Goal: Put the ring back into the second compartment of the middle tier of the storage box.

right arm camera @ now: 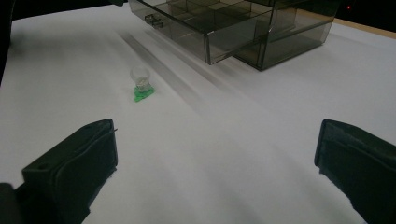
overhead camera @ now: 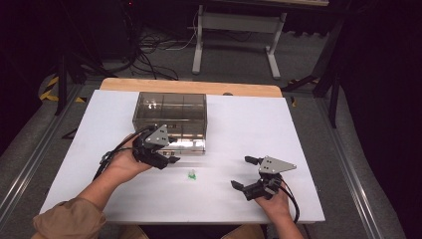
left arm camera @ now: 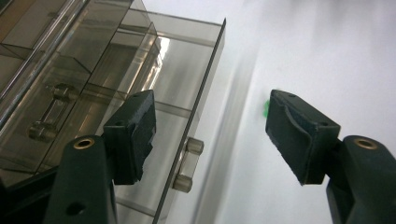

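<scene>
Right claw [right arm camera: 217, 154] wide open over the bare white bench [right arm camera: 224, 154], holding nothing, small clear bulb on a green base [right arm camera: 141, 85] seen ahead in right gripper view, left claw [left arm camera: 210, 135] open around the drawer handle [left arm camera: 188, 164], not pressing it, smoky drawer box [overhead camera: 170, 117] behind.

A white table [overhead camera: 249, 129] with a pale wooden far edge [overhead camera: 191, 86] stands on a grey floor [overhead camera: 234, 57]. Beyond it, a white metal frame on two legs [overhead camera: 236, 22] stands beside a tangle of black cables [overhead camera: 149, 55]. The surroundings are dark, with yellow-and-black hazard tape [overhead camera: 50, 87] at the left.
</scene>
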Tool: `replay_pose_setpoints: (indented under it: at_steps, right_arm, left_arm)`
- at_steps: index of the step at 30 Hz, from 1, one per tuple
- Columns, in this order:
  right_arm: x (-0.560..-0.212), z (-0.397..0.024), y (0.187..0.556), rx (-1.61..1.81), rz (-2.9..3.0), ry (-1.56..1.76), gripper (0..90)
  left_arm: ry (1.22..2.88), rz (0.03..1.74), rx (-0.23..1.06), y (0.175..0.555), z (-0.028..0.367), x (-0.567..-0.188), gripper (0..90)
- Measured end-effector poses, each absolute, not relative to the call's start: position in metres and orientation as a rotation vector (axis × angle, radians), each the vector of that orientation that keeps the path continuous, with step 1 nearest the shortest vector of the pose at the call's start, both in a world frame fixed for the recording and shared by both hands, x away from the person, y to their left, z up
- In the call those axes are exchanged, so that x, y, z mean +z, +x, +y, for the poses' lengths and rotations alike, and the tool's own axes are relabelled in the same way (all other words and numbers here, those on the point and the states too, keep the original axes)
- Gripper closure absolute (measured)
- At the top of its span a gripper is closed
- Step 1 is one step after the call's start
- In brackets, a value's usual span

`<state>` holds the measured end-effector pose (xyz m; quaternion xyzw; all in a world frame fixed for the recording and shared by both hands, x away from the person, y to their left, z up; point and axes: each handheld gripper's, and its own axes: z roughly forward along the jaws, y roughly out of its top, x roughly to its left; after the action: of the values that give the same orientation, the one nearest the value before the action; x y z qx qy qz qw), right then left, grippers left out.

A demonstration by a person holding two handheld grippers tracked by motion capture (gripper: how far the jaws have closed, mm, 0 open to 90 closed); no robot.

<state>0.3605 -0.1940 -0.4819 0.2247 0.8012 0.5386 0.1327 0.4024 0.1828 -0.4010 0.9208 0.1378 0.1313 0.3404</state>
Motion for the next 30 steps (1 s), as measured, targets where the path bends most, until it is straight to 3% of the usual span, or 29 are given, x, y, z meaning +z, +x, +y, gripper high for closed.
replay_pose_setpoints:
  at_steps: [15,20,30]
  right_arm:
    - [-0.482,-0.194,0.36,1.554,2.326,0.652,0.0]
    - [-0.482,-0.194,0.36,1.554,2.326,0.653,0.0]
    - [-0.482,-0.194,0.36,1.553,2.328,0.651,0.0]
  left_arm:
    - [2.295,0.422,0.295,0.39,0.17,-0.406,22.5]
    - [2.27,0.419,0.275,0.386,0.164,-0.409,22.8]
    - [2.278,0.411,0.234,0.379,0.149,-0.422,32.4]
